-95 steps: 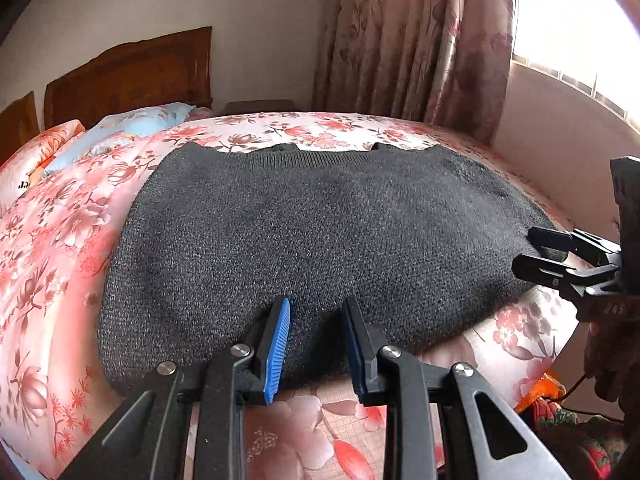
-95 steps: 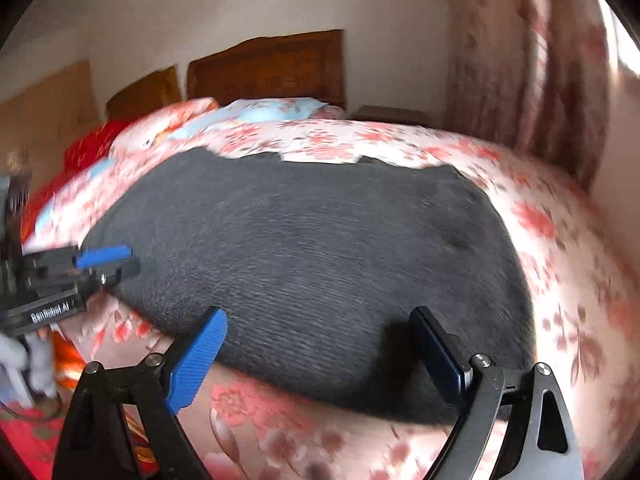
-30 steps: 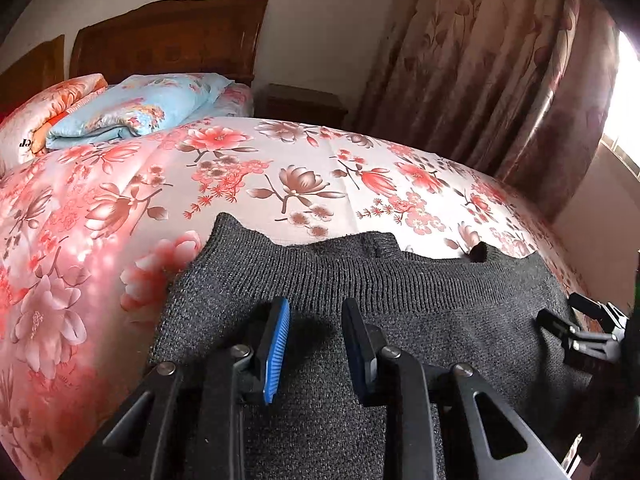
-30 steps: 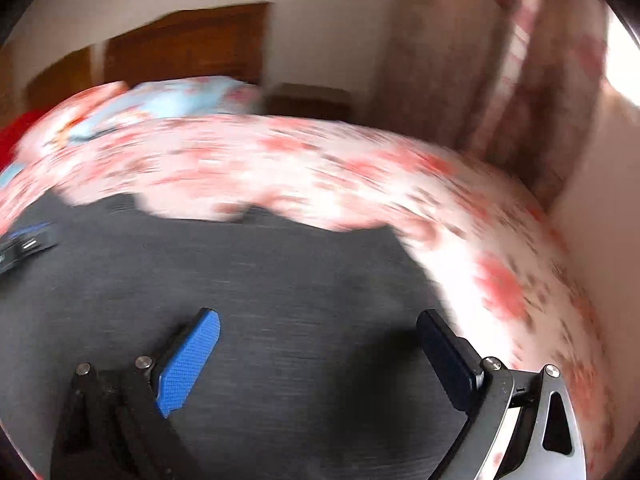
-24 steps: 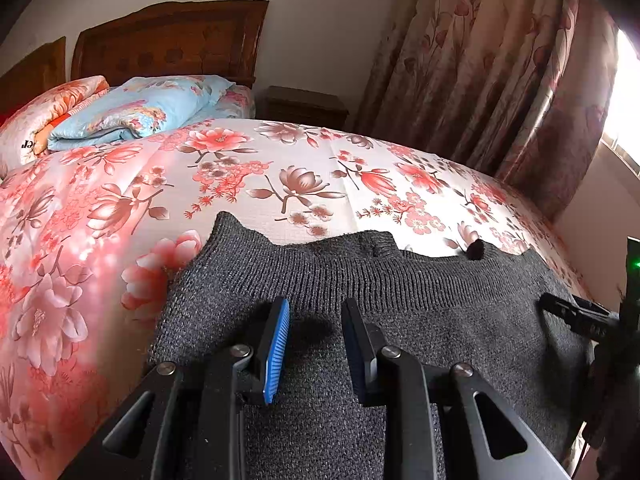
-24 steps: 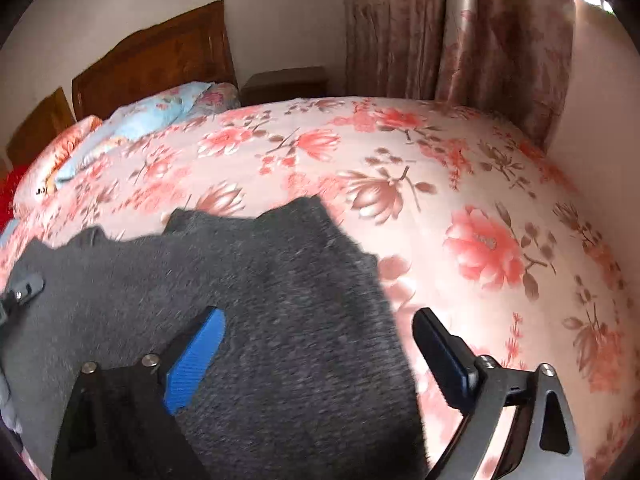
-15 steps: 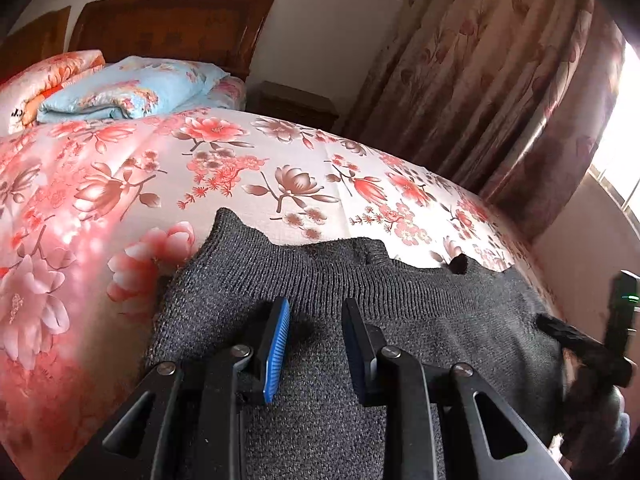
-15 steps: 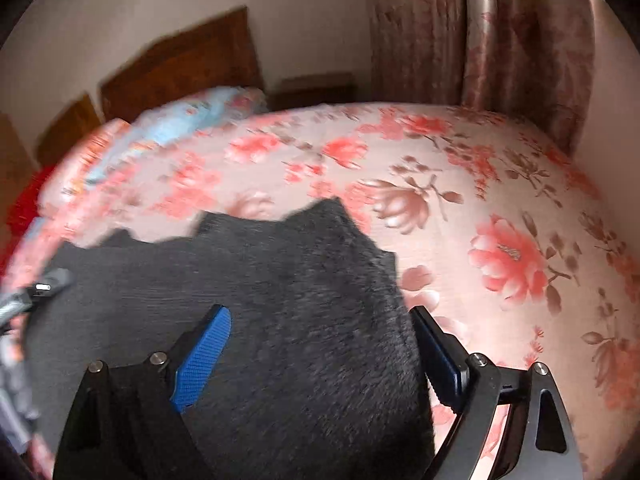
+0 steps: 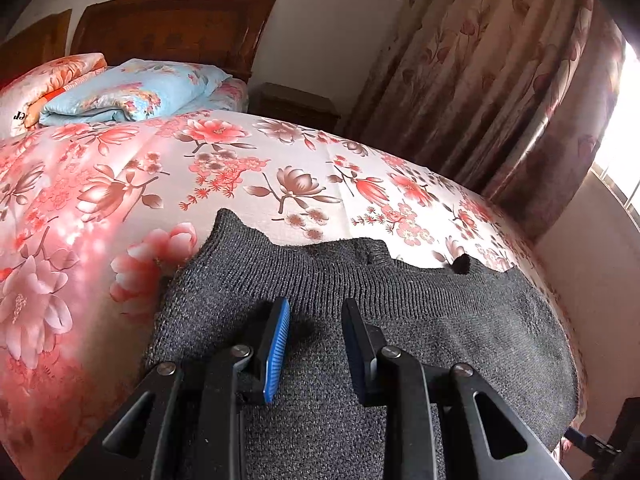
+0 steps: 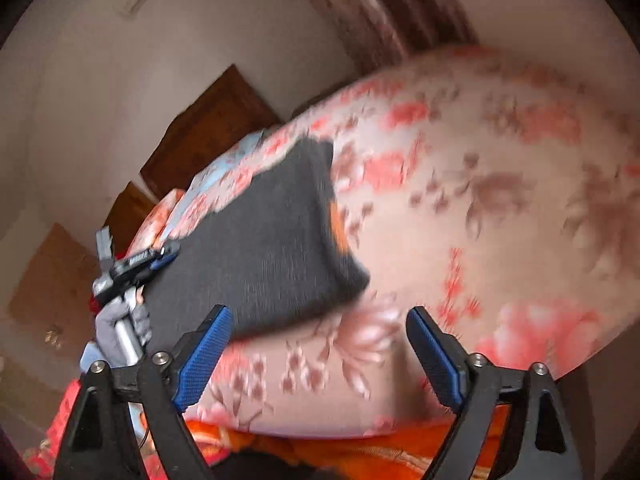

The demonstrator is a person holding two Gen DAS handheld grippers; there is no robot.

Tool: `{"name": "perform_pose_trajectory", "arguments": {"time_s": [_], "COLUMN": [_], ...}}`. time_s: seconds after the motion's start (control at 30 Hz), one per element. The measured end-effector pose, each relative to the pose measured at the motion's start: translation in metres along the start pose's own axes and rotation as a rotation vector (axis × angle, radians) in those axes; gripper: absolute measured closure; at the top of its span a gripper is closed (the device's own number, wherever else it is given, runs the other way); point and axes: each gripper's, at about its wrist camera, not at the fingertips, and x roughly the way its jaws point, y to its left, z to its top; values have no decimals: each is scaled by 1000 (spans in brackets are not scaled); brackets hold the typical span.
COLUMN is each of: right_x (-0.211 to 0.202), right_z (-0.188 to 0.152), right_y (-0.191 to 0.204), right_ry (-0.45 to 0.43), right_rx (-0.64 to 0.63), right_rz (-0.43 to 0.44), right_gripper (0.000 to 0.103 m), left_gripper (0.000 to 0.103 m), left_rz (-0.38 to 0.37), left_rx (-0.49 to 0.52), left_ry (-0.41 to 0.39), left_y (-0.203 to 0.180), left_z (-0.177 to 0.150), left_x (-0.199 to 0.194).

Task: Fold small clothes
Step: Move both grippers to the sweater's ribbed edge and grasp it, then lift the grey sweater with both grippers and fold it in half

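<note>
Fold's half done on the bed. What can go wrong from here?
1. The sweater lies at the bed's near edge; a tug toward the person may slide it off.
2. The far hem is uneven, so the next fold could come out crooked.
3. The right tongs stand open beside the sweater's corner, in a blurred view; a grab could catch the bedsheet.

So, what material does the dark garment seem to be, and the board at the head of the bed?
The dark grey garment looks like knitted yarn, maybe wool or acrylic: a ribbed band runs along its far edge and the surface is matte and grainy. The headboard looks like reddish-brown wood with a slight gloss and carved panels; solid wood or veneer, I cannot tell.
</note>
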Motion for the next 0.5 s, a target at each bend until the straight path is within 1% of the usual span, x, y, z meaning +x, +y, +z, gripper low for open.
{"name": "perform_pose_trajectory", "arguments": {"time_s": [0.03,0.07,0.13,0.23,0.27,0.37,0.43,0.5], "right_x": [8,10,24,38,43,61,70,81], "right_z": [0,0,2,2,4,9,14,24], "right_y": [1,4,13,30,34,35,42,44], "right_ry": [11,-1,32,35,39,41,18,12], "right_rx": [3,-6,-12,-69,-73,-29,-37,-9], "right_rz": [-7,-10,45,42,55,156,147,124], "right_gripper": [0,0,0,0,0,0,0,0], "left_gripper": [76,76,76,76,76,76,76,76], "left_rz": [0,-1,-1,-2,-2,-2,-1,0], "left_rx": [0,-1,0,-1,-1,0,0,0], "left_ry": [0,1,1,0,0,-1,0,0], "left_y": [0,0,0,1,1,1,1,1], "left_z": [0,0,0,0,0,0,0,0], "left_x": [0,0,0,0,0,-1,0,0]}}
